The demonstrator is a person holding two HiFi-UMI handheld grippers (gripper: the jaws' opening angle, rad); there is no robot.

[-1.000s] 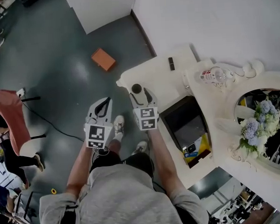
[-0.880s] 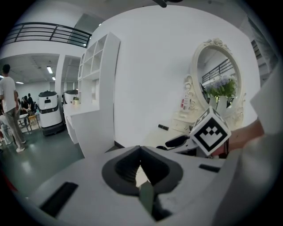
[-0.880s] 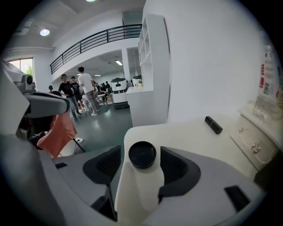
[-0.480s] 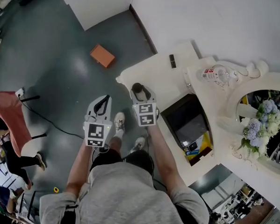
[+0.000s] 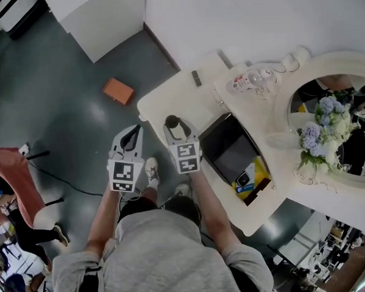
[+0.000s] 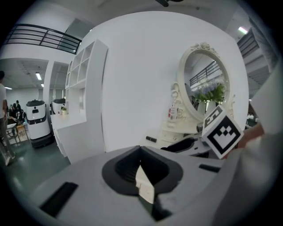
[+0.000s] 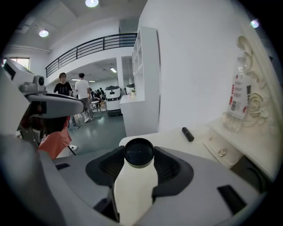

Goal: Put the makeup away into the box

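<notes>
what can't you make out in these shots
Box contents, head view: too small and dark to name.
Small dark stick, head and right gripper views: too small to identify.
Clear bottle label print, every view: too small and blurred to read.

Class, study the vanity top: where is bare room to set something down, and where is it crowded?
Bare: the rounded corner of the vanity, bordered by the small black tube and the open black box. Crowded: the raised shelf with the plastic bottle, and the mirror side with the flowers.
</notes>
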